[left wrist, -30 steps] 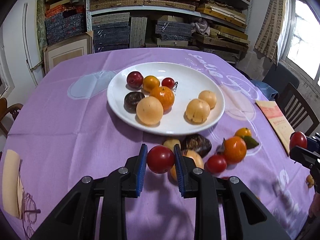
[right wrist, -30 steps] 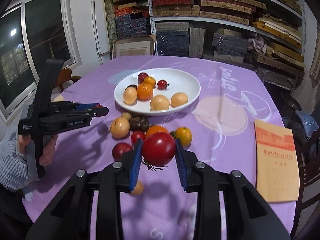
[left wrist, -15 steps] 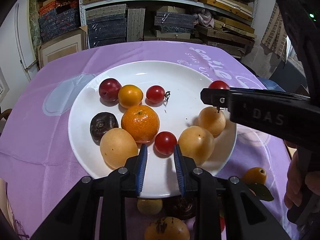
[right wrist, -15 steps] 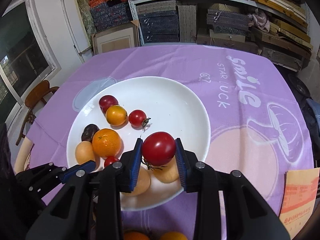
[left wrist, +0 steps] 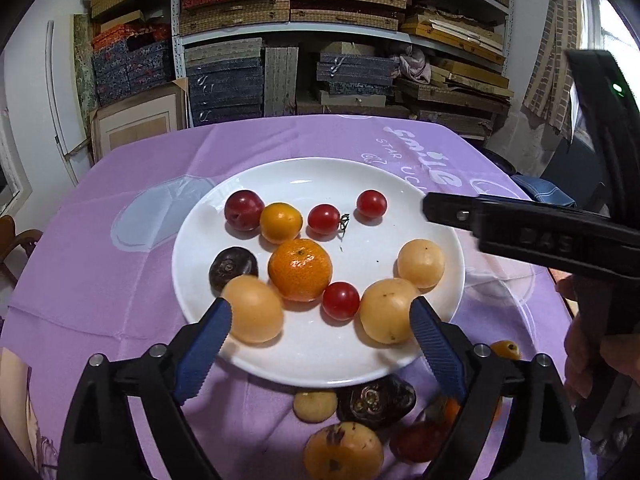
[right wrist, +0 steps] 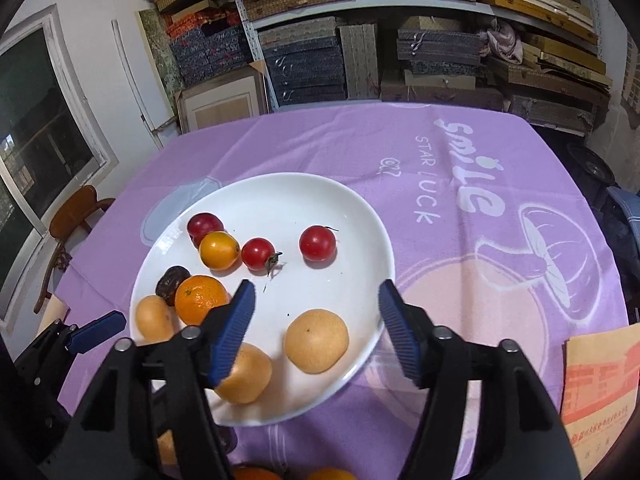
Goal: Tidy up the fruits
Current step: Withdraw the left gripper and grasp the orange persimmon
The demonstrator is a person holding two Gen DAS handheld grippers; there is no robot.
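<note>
A white plate (left wrist: 400, 184) on the purple cloth holds several fruits: a tangerine (left wrist: 300, 269), three red tomatoes, a plum, yellow-tan round fruits and a dark fruit. My left gripper (left wrist: 320, 326) is open and empty over the plate's near rim, just behind a small red tomato (left wrist: 341, 300). My right gripper (right wrist: 316, 320) is open and empty above the plate (right wrist: 280, 192); a red tomato (right wrist: 317, 243) lies on the plate beyond it. The right gripper also shows in the left wrist view (left wrist: 440, 208).
Several loose fruits lie on the cloth in front of the plate, among them a dark fruit (left wrist: 376, 400) and an orange-brown one (left wrist: 344, 450). A tan booklet (right wrist: 600, 384) lies at the right. Shelves of boxes stand behind the table. A wooden chair (right wrist: 76, 216) stands at the left.
Both grippers have opened wide. The left one's small tomato now lies on the plate's near part, and the right one's larger tomato lies on the plate's far part.
</note>
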